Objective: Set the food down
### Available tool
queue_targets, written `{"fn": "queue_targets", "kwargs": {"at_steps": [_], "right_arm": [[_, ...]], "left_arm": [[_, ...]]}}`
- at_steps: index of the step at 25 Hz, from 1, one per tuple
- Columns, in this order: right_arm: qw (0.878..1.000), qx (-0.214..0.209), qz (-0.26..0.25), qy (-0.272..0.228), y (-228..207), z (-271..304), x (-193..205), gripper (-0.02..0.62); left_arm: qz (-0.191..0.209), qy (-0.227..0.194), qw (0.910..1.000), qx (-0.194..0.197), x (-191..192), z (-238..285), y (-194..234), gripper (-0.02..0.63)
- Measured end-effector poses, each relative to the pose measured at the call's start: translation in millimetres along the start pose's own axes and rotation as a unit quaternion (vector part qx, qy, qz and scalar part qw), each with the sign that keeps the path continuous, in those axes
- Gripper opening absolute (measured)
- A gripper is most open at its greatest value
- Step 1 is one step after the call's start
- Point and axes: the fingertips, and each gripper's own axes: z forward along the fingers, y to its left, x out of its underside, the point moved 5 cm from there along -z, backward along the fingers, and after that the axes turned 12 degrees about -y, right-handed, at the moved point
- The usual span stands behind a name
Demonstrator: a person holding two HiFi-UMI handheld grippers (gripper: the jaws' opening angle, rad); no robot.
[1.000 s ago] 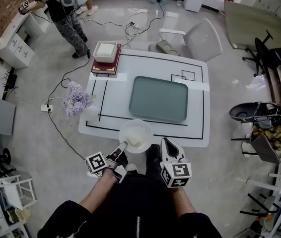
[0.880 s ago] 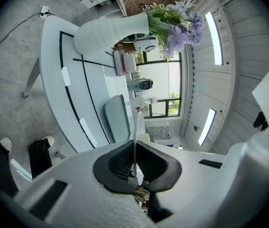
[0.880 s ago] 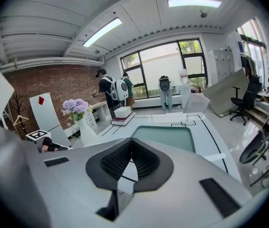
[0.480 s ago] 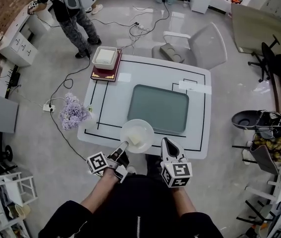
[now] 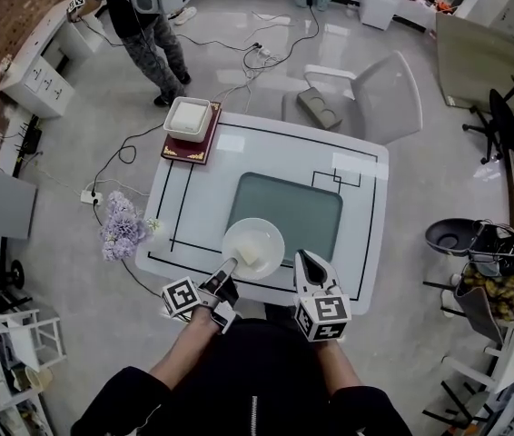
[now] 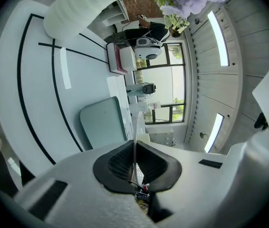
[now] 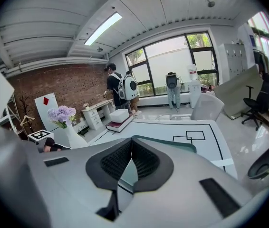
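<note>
While the left tongs (image 5: pixel 225 276) pinch the near rim of a pale plate (image 5: pixel 242 228), jaws closed down on its thin edge, the right tongs (image 5: pixel 308 263) hang just beside it with jaws together and nothing between them. On the plate, just ahead of the left tongs' tips, lies the food (image 5: pixel 252 255), a pale block. The plate is over the near edge of the white surface (image 5: pixel 204 184), though whether it touches I cannot tell; I judge it carried, so the setting down is not yet done. Ahead of both tongs lies a bare grey-green tray (image 5: pixel 291 209), the likely landing place. What remains, by my reading, is to bring the plate further in, lower it flat and release the rim. Left of the left tongs stand purple flowers (image 5: pixel 117 230); well beyond, at the far left corner, a white box (image 5: pixel 189 116) sits on a red book (image 5: pixel 184 148).
</note>
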Motion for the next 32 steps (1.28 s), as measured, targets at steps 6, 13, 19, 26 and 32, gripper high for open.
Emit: {"fn": "queue_targets", "kwargs": {"at_steps": [6, 13, 19, 26, 32], "right_arm": [[1.000, -0.002, 0.000, 0.007, -26, 11, -6, 0.009], [1.000, 0.011, 0.004, 0.017, -61, 14, -7, 0.009], [0.999, 0.025, 0.009, 0.028, -88, 14, -4, 0.009], [0.998, 0.031, 0.015, 0.045, -110, 16, 1, 0.009], [0.998, 0.029, 0.019, 0.052, -123, 23, 3, 0.009]], "left_arm": [[0.004, 0.010, 0.9999, -0.013, 10, 37, 1, 0.011], [0.015, 0.032, 0.9988, -0.034, 25, 82, 19, 0.011], [0.020, 0.055, 0.9973, -0.045, 41, 114, 27, 0.011], [0.019, 0.071, 0.9956, -0.058, 58, 149, 37, 0.011], [0.022, 0.069, 0.9944, -0.077, 68, 170, 46, 0.011]]}}
